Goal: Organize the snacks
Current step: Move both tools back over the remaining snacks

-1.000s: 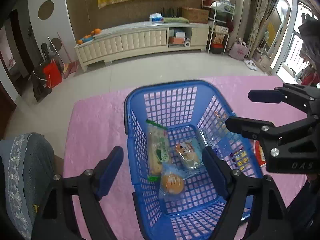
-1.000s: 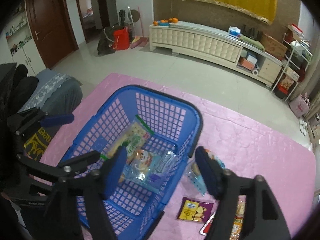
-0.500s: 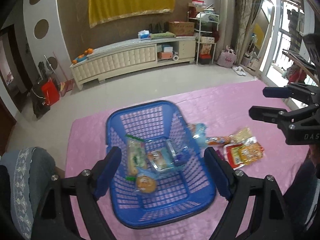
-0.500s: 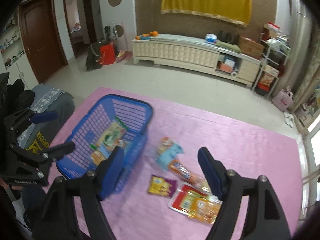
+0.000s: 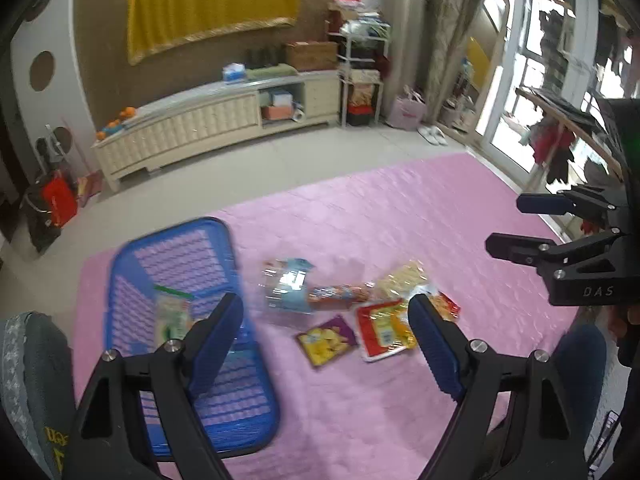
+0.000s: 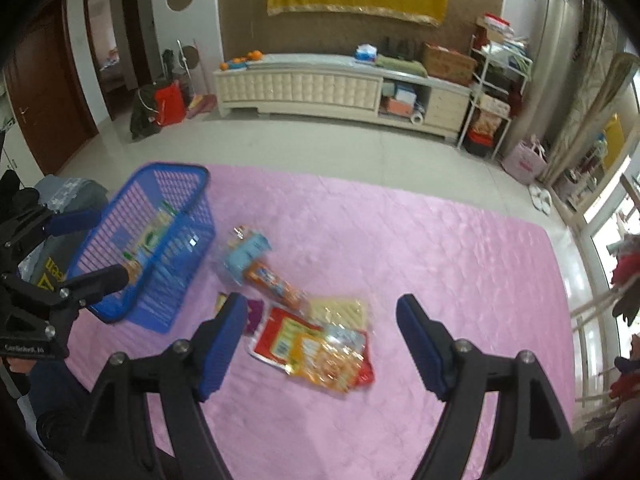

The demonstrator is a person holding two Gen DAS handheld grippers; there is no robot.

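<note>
The pink-covered tabletop [image 6: 420, 240] is seen below both tools, with the blue basket [image 6: 120, 248] to the left of the right hand-held gripper [image 6: 320, 340] and under the left finger of the left hand-held gripper [image 5: 326, 340]. Both are held wide open and nothing is gripped by either.

The loose snacks are heaped together ahead of the right tool: a red-and-yellow pack [image 6: 316, 344] nearest, a pale yellow bag [image 6: 340, 310] behind it, an orange sausage-like pack [image 6: 276, 282] and a clear blue-labelled bag [image 6: 244, 252] farther off, towards the basket. Because the packs overlap, two could be pinched at once, or a neighbour could be dragged and pushed off the heap. The slick film could slip from the pads if only an edge is caught. The basket, being light, could be shoved if its rim is struck on the way in.

Much is blurred. The basket's contents are hard to make out beyond a green-printed pack [image 5: 172, 314]. A small purple packet [image 5: 326, 338] is largely hidden behind the right tool's left finger in its own view. No label can be read.
</note>
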